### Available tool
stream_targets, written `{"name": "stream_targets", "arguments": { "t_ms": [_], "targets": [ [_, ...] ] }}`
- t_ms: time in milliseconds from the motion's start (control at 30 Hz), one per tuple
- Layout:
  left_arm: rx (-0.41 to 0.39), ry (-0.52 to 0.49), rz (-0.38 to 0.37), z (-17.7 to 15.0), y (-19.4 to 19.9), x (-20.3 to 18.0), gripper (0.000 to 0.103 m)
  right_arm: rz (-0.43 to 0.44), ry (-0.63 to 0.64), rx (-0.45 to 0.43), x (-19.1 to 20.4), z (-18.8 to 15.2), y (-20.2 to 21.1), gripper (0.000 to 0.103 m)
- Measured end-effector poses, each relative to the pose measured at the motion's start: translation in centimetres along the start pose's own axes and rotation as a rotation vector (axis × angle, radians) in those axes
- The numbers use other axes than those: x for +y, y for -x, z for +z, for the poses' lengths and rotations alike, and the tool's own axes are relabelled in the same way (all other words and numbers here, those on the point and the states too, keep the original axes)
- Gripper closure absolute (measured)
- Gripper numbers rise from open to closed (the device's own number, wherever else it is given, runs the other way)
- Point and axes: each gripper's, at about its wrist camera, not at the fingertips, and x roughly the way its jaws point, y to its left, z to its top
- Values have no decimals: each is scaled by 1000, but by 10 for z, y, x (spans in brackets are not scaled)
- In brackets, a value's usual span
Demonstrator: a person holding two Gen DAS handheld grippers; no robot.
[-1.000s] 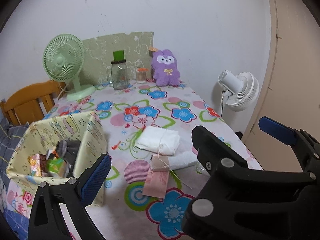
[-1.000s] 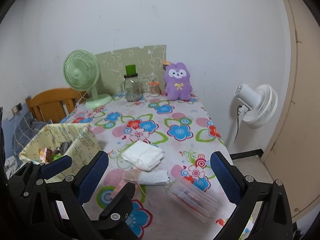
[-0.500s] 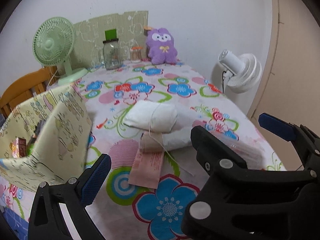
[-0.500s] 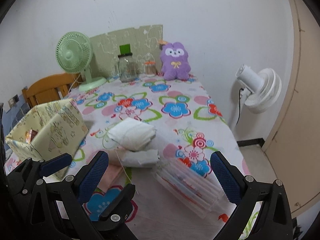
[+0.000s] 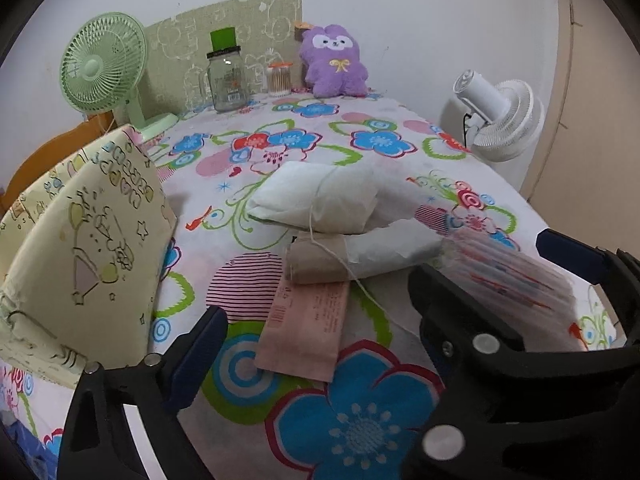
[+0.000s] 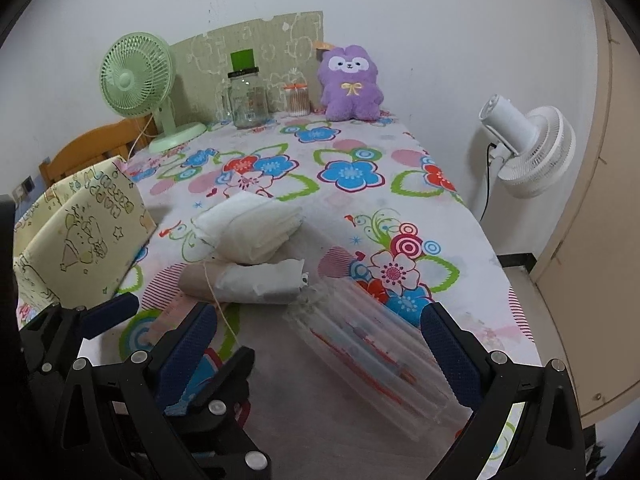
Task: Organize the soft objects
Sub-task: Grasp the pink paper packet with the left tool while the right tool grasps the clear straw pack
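Note:
A white folded cloth (image 5: pixel 320 196) (image 6: pixel 256 232) lies mid-table. In front of it lies a rolled beige and white cloth (image 5: pixel 356 256) (image 6: pixel 248 284) with a loose string. A pink packet (image 5: pixel 308 328) lies nearer. A clear plastic pack (image 5: pixel 512 280) (image 6: pixel 372 356) lies to the right. A yellow fabric bin (image 5: pixel 80 248) (image 6: pixel 80 240) stands at the left. My left gripper (image 5: pixel 320 344) is open and empty just short of the pink packet. My right gripper (image 6: pixel 320 344) is open and empty, its fingers either side of the clear pack's near end.
A purple plush toy (image 6: pixel 351 84), a glass jar (image 6: pixel 246 100), a small swab jar (image 6: pixel 297 98) and a green fan (image 6: pixel 140 80) stand at the table's back. A white fan (image 6: pixel 532 148) stands off the right edge. A wooden chair (image 6: pixel 92 148) is at the left.
Both grippers have moved forward and lower toward the cloths. The cloths, the packet and the clear pack now look larger and closer. Both stay open.

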Motion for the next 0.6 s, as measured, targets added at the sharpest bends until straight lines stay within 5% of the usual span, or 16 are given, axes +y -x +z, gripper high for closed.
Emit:
{"name": "stream_targets", "arguments": {
  "t_ms": [600],
  "targets": [
    [16, -23, -42, 9, -10, -3, 30, 11, -88, 79, -23, 1, -27, 1]
  ]
}}
